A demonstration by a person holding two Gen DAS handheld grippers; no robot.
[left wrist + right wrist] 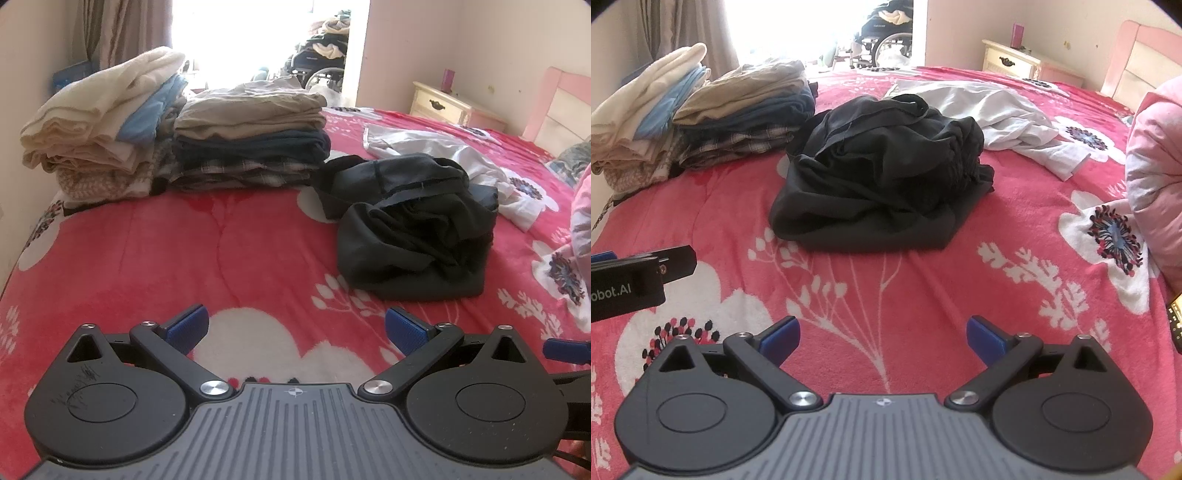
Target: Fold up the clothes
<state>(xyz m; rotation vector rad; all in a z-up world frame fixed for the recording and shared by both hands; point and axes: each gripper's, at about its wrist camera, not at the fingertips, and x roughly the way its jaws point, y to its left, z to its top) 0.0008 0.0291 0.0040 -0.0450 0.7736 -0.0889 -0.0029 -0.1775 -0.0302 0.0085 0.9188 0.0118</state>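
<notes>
Both grippers hover low over a bed covered with a red fleece blanket printed with white flowers (923,280). The left gripper (297,328) has its blue-padded fingers spread wide with nothing between them, and the right gripper (882,339) is spread the same way, also holding nothing. Ahead of both lies a crumpled black garment (882,173), bunched in a heap on the blanket, well apart from either gripper. Just behind it, a rumpled white garment (997,110) is spread loosely across the blanket. To the left stand two stacks of folded clothes side by side: a pile of cream and light blue items (99,122) at the bed's corner, and a pile of beige, navy and plaid pieces (251,136) beside it. A pink pillow (1156,177) sits at the right edge. A cream bedside cabinet (439,101) stands by the far wall.
</notes>
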